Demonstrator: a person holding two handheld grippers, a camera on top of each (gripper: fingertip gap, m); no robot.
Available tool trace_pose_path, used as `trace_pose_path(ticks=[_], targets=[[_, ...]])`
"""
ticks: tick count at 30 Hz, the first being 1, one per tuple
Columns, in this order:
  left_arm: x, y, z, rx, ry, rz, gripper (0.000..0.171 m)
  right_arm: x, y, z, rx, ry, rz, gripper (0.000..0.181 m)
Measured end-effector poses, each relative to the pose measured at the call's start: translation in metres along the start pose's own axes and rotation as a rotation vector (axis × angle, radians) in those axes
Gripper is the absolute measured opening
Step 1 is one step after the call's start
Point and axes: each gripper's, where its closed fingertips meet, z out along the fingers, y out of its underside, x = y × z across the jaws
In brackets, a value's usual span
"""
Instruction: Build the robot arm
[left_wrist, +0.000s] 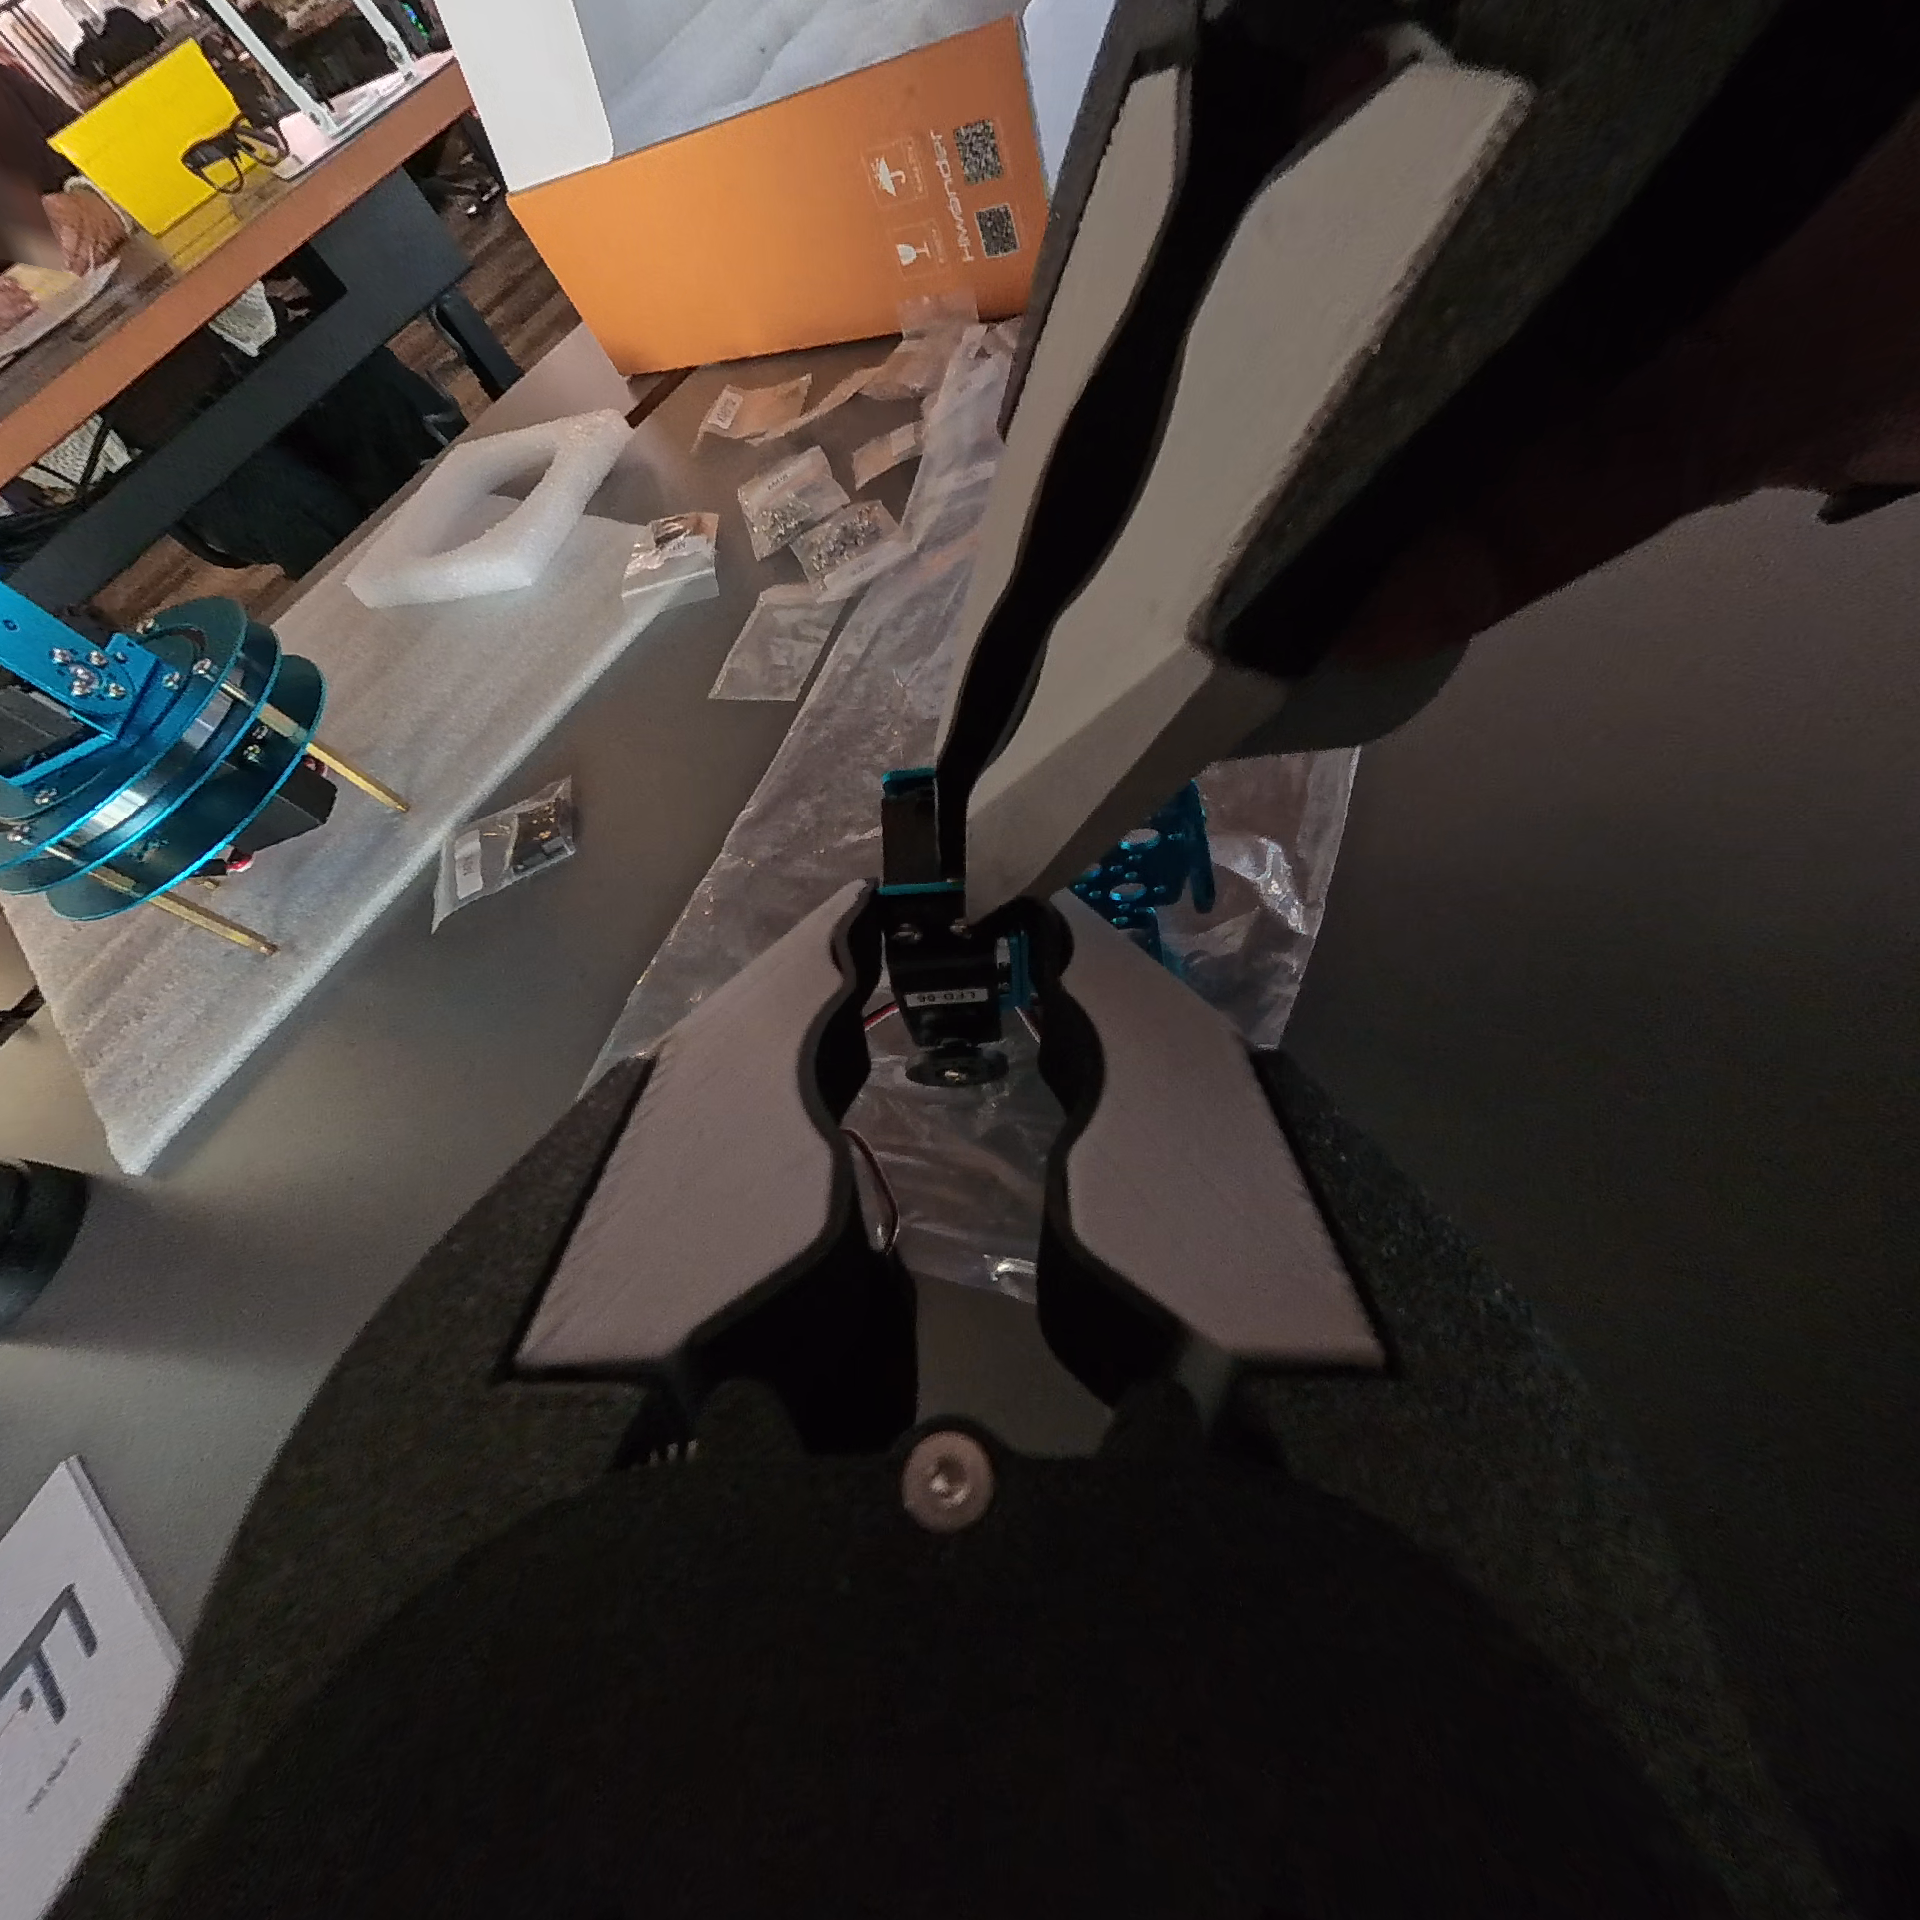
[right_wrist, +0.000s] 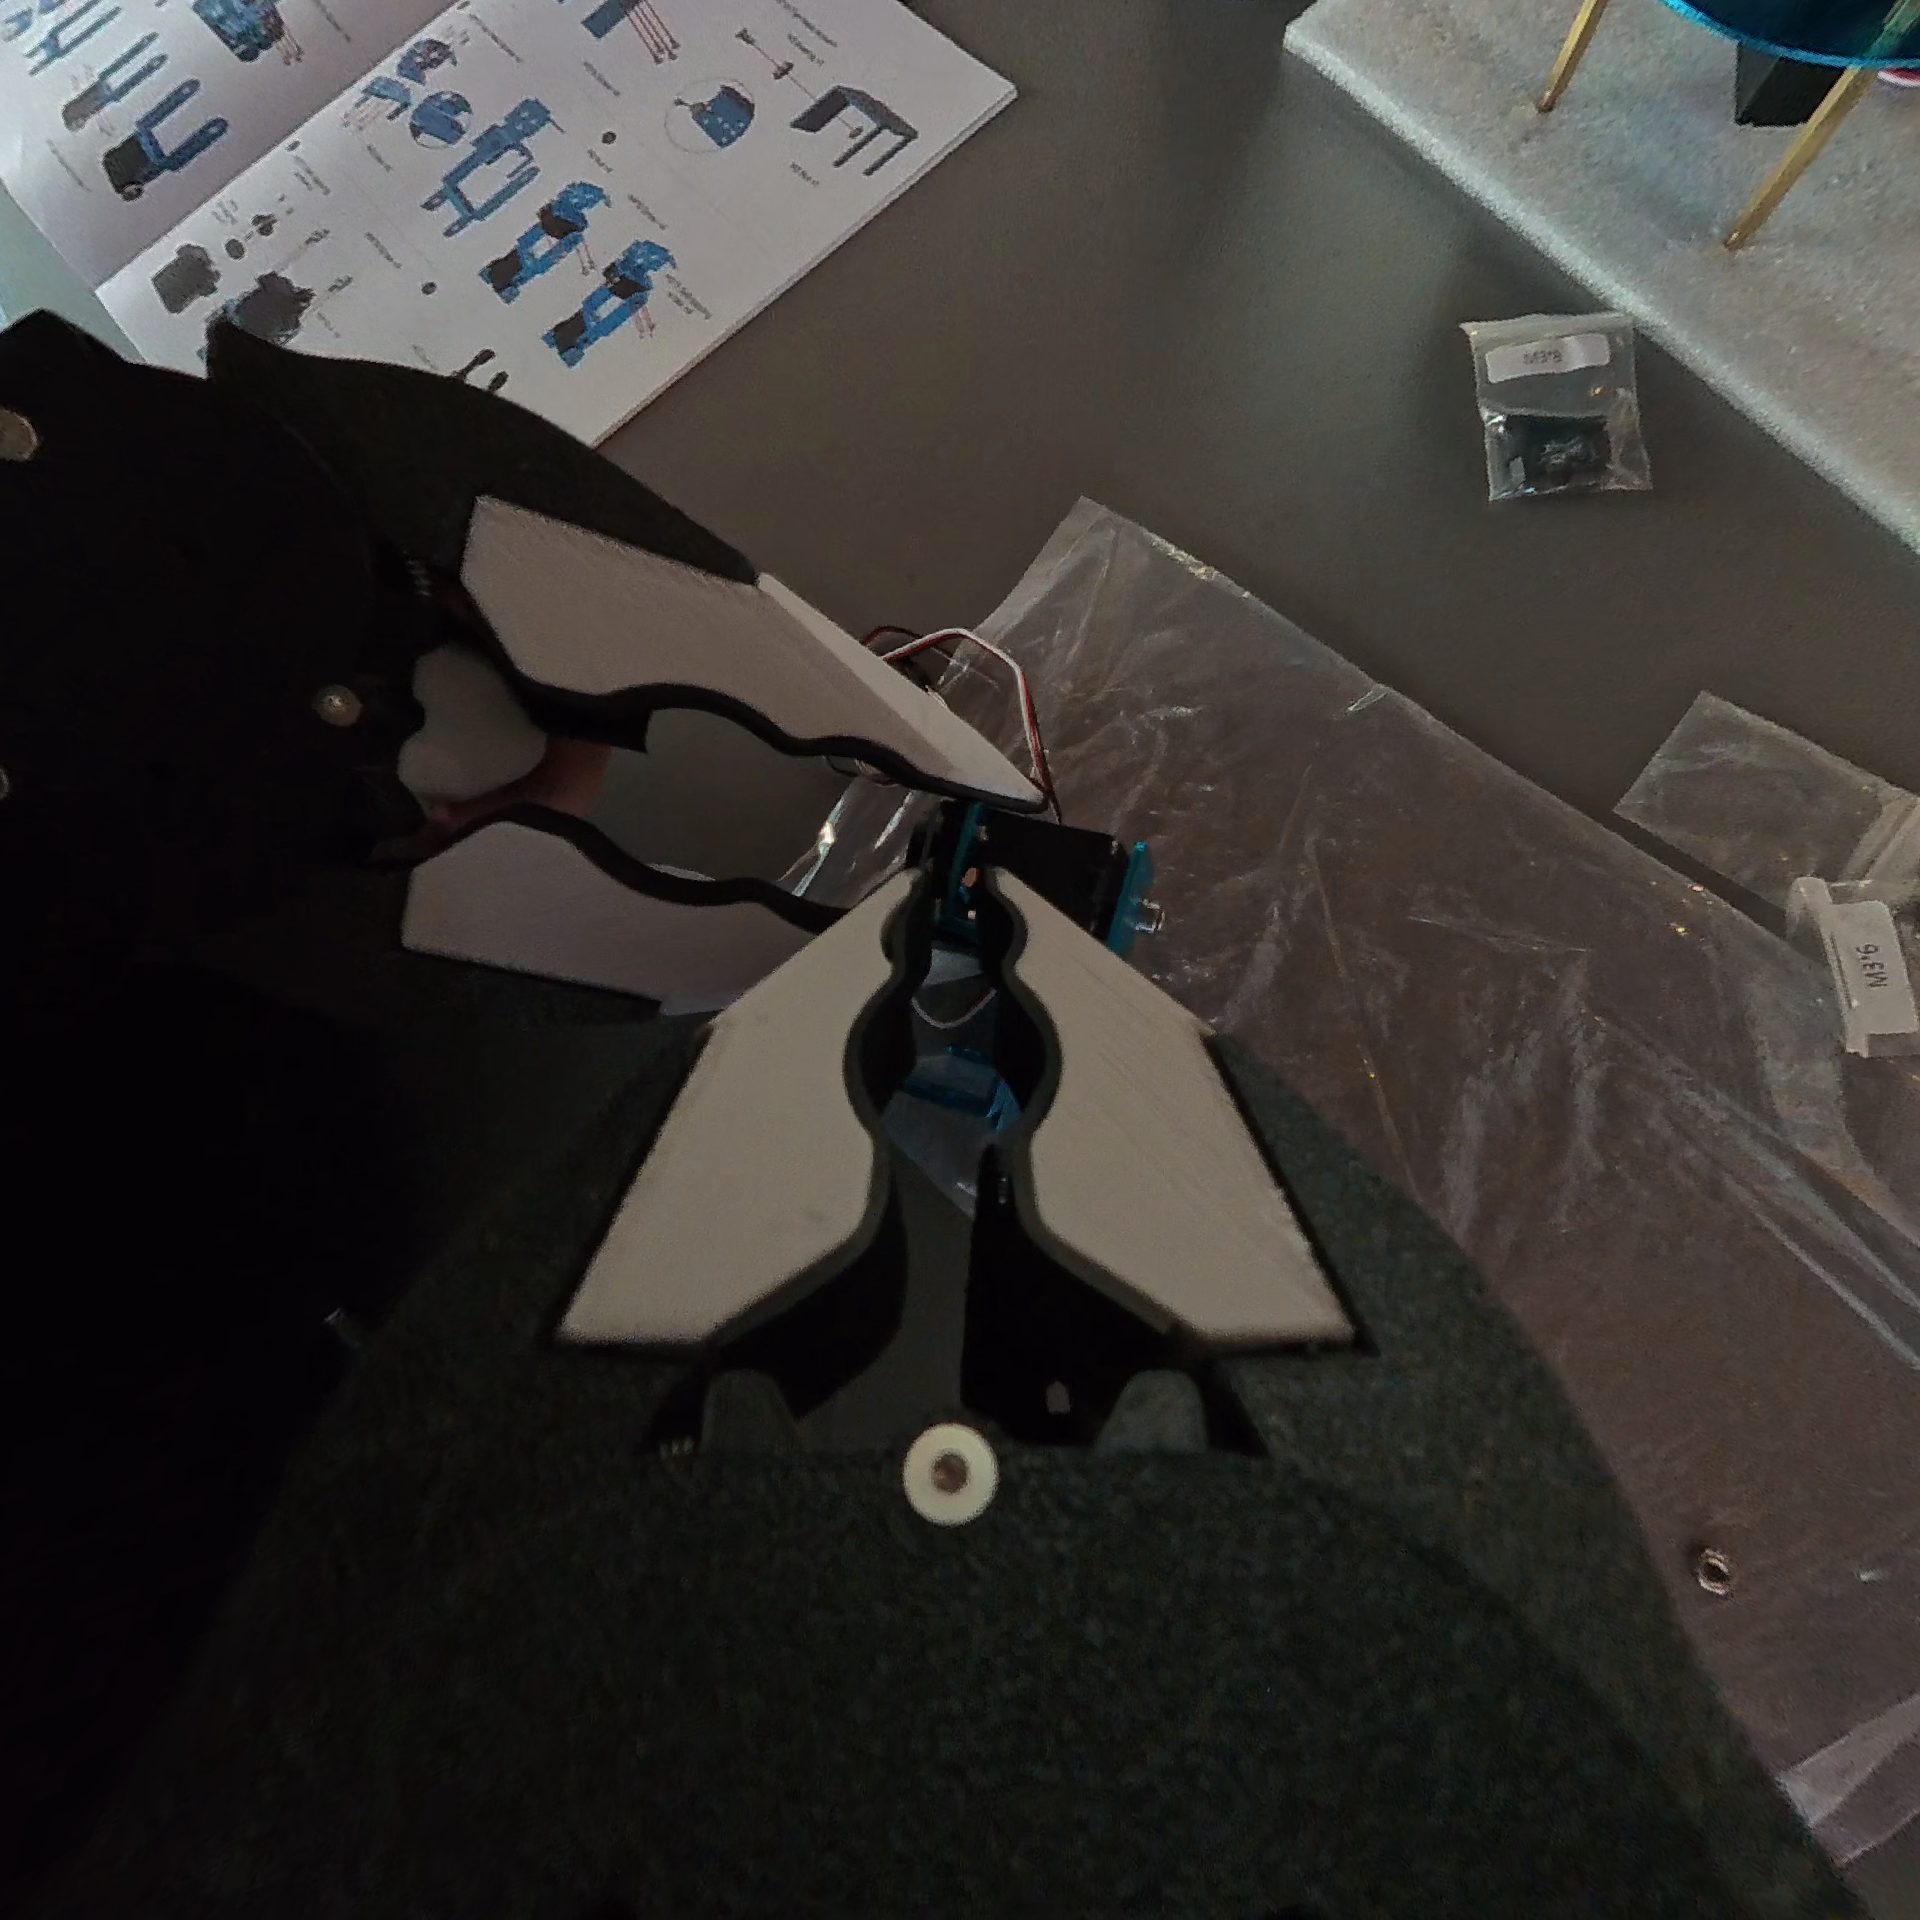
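Black servo (left_wrist: 940, 1003) in a blue metal bracket (right_wrist: 1132, 894) is held clear of the tabletop (left_wrist: 1610, 1039), above a clear plastic bag (right_wrist: 1403, 935). Its long axis runs roughly along the left tool's fingers, output horn toward that camera. Left tool (left_wrist: 951, 914) pinches the servo body at its tips. Right tool (right_wrist: 951, 883) comes in from the far side and pinches the bracket end. Red and white wires (right_wrist: 966, 649) trail off the servo. Parts packets (left_wrist: 821, 520) and an orange box (left_wrist: 769, 218) lie beyond.

We see each hand-held gripper (left_wrist: 951, 914) (right_wrist: 956, 883) with a speckled black body. Its two white fingers (left_wrist: 717, 1164) have wavy black-edged insides. A round screw (left_wrist: 945, 1481) sits centrally.
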Motion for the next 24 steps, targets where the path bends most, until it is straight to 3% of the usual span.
trace_pose_path(ticks=[6,10,16,19,24], targets=[[0.000,0.001,0.001,0.008,0.029,-0.010,0.026,0.001,0.000,0.000,0.045,-0.058,0.037,0.004],[0.003,0.001,0.002,0.015,0.167,-0.033,0.027,0.002,-0.002,-0.001,0.092,-0.153,0.059,0.006],[0.007,0.001,0.006,0.001,0.440,0.075,0.027,0.026,-0.006,-0.014,0.150,-0.305,-0.278,0.009],[0.007,0.002,0.009,0.011,0.544,0.107,0.027,0.023,-0.006,-0.007,0.127,-0.562,-0.139,0.022],[0.009,0.002,0.011,0.065,0.604,0.108,0.028,0.032,-0.002,0.008,0.085,-0.649,-0.009,0.038]])
